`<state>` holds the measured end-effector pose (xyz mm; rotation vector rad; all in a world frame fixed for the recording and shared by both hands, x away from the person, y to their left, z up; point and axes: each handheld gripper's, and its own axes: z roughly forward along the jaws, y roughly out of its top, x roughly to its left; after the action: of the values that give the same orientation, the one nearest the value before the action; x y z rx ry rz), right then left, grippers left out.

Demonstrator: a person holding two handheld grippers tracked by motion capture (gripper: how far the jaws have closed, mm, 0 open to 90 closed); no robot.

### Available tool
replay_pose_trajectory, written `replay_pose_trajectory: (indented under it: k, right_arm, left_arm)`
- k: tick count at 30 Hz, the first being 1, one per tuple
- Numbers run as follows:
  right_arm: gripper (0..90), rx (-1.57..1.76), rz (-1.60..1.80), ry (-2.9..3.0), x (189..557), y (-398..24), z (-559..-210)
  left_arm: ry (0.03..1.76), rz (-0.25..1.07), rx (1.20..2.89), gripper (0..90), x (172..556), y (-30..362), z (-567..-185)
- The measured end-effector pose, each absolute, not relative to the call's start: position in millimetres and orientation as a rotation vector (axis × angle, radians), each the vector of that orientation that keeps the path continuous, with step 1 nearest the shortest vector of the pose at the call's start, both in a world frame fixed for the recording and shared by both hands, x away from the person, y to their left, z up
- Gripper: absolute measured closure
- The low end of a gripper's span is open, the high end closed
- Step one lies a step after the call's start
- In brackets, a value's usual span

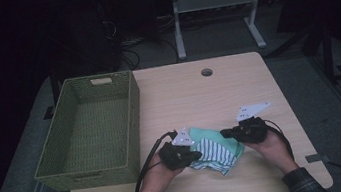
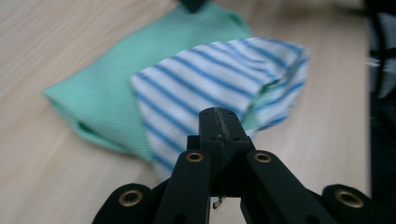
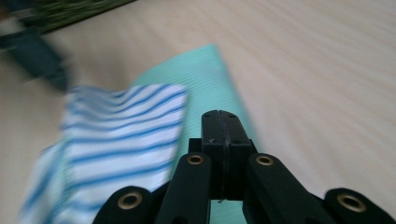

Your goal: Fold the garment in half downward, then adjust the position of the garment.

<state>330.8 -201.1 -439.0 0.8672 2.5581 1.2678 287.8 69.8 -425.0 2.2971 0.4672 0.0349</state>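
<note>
1. Your left tongs (image 1: 194, 155) sit at the near middle of the counter (image 1: 238, 91), at the left edge of the cloth (image 1: 216, 150). In the left gripper view their jaws are pressed fully together, with the blue-and-white striped edge of the cloth pinched at the tips (image 2: 219, 122).
2. Your right tongs (image 1: 225, 132) are at the cloth's right edge. In the right gripper view the jaws are clenched tight, and the mint-green part of the cloth (image 3: 205, 79) runs under and past the tips; you appear to be gripping that green fabric, though the exact pinch point is hidden behind the jaws.
3. The cloth is one bundle of two patterns: plain mint green and white with blue stripes (image 2: 210, 79). The striped layer lies folded over the green one, and the bundle lies between your two hands, near the front edge of the counter.
4. The green woven basket (image 1: 133, 116) stands on the left part of the counter, just beside your left hand (image 1: 161, 170) and apart from the cloth.
5. A round hole (image 1: 206, 72) is in the counter near its far edge, well apart from the cloth.
</note>
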Motion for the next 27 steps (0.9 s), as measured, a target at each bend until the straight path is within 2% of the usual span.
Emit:
replay_pose_trajectory:
  k: [10,14,27]
  right_arm:
    - [90.0,0.961,1.196,2.549,371.8,-197.8,-454.4]
    - [90.0,0.977,1.169,2.575,373.1,-197.4,-459.6]
    - [90.0,0.998,1.157,2.632,357.0,-212.4,-463.7]
  left_arm:
    - [0.437,-0.027,2.329,89.7,275.2,49.7,-441.7]
    - [0.439,-0.04,2.354,89.7,277.4,47.1,-448.1]
    - [0.474,0.037,2.41,89.6,291.7,48.0,-455.2]
